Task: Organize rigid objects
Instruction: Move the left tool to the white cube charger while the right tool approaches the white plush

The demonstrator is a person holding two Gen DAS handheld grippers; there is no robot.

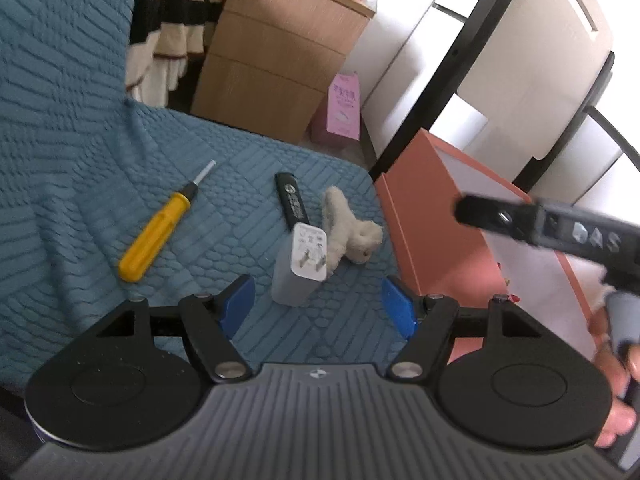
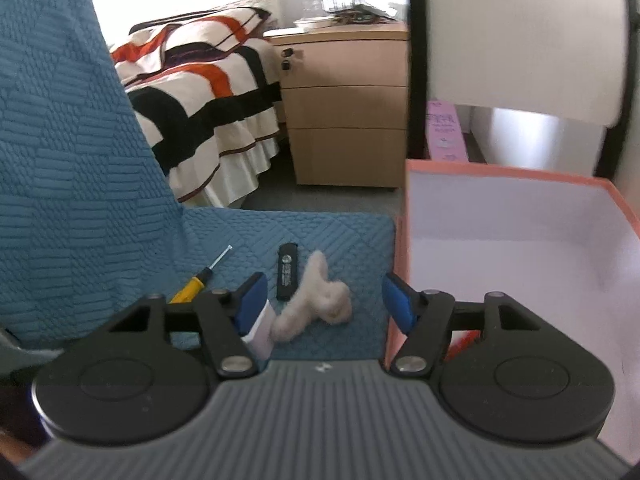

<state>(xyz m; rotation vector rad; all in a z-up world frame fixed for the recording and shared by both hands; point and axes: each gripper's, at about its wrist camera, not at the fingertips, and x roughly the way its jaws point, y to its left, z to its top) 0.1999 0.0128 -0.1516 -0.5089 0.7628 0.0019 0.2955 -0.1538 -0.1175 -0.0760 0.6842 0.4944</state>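
Left wrist view: both hand-held grippers, left and right, hover spread apart above the charger.

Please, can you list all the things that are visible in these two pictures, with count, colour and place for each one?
screwdriver: 1, yellow handle, on the blue quilted cover, far left of the items
USB stick: 1, black, on the cover, behind the charger
charger: 1, white, prongs up, nearest to the left claw
plush toy: 1, cream, right of the charger
box: 1, pink outside, white inside, open, right of the cover
drawer cabinet: 1, light wood, behind
bed cover: 1, striped cream, black, orange, behind
pink package: 1, on the floor by the cabinet
left claw: open, blue pads, above the charger
right claw: open, blue pads
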